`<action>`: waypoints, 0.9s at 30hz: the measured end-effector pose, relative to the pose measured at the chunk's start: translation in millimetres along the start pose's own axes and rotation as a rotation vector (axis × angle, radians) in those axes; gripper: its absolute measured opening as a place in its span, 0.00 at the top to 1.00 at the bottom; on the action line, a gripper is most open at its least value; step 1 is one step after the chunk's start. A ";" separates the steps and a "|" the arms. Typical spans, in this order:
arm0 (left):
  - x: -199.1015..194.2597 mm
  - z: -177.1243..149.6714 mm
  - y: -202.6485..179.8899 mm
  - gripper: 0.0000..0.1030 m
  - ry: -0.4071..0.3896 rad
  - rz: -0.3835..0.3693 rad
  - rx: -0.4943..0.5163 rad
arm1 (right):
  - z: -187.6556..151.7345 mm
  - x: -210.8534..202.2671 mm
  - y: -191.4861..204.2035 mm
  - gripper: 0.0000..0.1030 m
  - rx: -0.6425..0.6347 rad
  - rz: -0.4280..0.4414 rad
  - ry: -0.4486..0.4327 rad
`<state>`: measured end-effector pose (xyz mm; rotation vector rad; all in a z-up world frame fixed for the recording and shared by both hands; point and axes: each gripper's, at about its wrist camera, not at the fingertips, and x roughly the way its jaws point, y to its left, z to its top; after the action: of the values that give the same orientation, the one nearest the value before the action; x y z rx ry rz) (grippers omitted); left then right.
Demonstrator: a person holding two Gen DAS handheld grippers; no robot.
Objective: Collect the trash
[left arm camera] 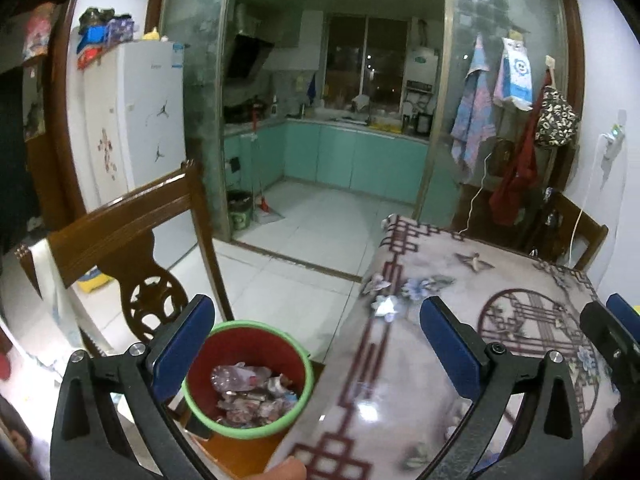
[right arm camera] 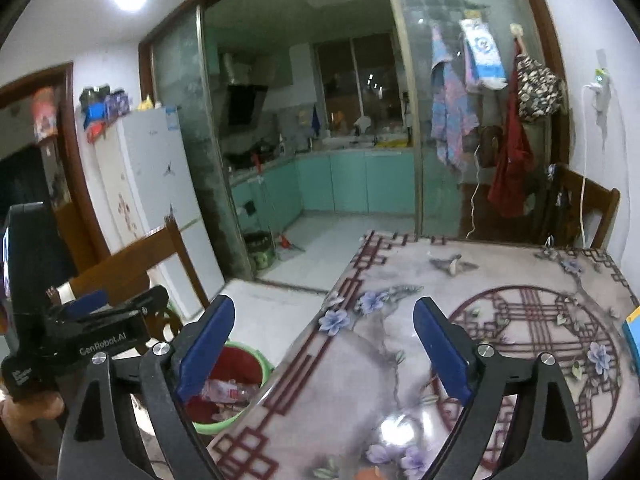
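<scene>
Beside the table's left edge, on a wooden chair seat [left arm camera: 240, 454], we see the trash bin [left arm camera: 248, 380], a red pail with a green rim, standing upright and partly filled with crumpled wrappers and a crushed plastic bottle [left arm camera: 240, 376]. Seen from the right wrist, the same bin sits low at the left, just past the table's corner, half hidden by a blue pad.

We hold the left gripper [left arm camera: 316, 344] with its jaws spread wide and nothing between the blue pads; one pad hangs over the bin's near rim and the other over the tablecloth. Our right gripper [right arm camera: 324, 344] is likewise wide apart and empty, above the table [right arm camera: 520, 320], whose glossy cloth bears purple flowers and a dark red lattice pattern. In that view the left gripper's black body shows at the left edge, with part of a hand beneath it.

A carved wooden chair back [left arm camera: 132, 248] rises behind the bin. Farther off stand a white refrigerator [left arm camera: 136, 120] with boxes on top, a glass sliding partition, and a kitchen with teal cabinets [left arm camera: 360, 160]. Aprons and bags [left arm camera: 516, 120] hang on the partition at the right, near a second chair.
</scene>
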<state>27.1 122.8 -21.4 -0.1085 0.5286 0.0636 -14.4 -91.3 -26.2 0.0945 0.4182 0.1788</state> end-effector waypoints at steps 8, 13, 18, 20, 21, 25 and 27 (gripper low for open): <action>-18.1 -0.1 -29.8 0.00 -0.020 -0.002 0.017 | 4.3 -32.4 -36.2 0.06 0.005 -0.019 -0.021; -24.4 1.1 -41.2 0.00 -0.015 0.004 0.022 | 5.7 -38.5 -47.7 0.06 0.005 -0.025 -0.031; -31.2 -0.2 -51.3 0.00 -0.022 0.011 0.031 | 5.1 -43.7 -57.6 0.06 0.013 -0.030 -0.029; -33.6 -0.2 -55.6 0.00 -0.022 0.017 0.041 | 5.8 -44.7 -62.0 0.06 0.024 -0.028 -0.024; -34.5 -0.4 -58.1 0.00 -0.022 0.018 0.044 | 5.5 -45.8 -64.2 0.06 0.026 -0.028 -0.022; -37.2 -1.1 -64.8 0.00 -0.008 0.006 0.039 | 4.9 -45.9 -70.1 0.06 0.031 -0.024 -0.015; -37.4 -1.4 -68.3 0.00 -0.005 0.003 0.037 | 4.9 -47.3 -73.4 0.06 0.034 -0.026 -0.013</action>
<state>0.2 53.6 2.2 -0.0711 0.5252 0.0567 -43.6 -172.6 -12.5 0.1240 0.4099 0.1459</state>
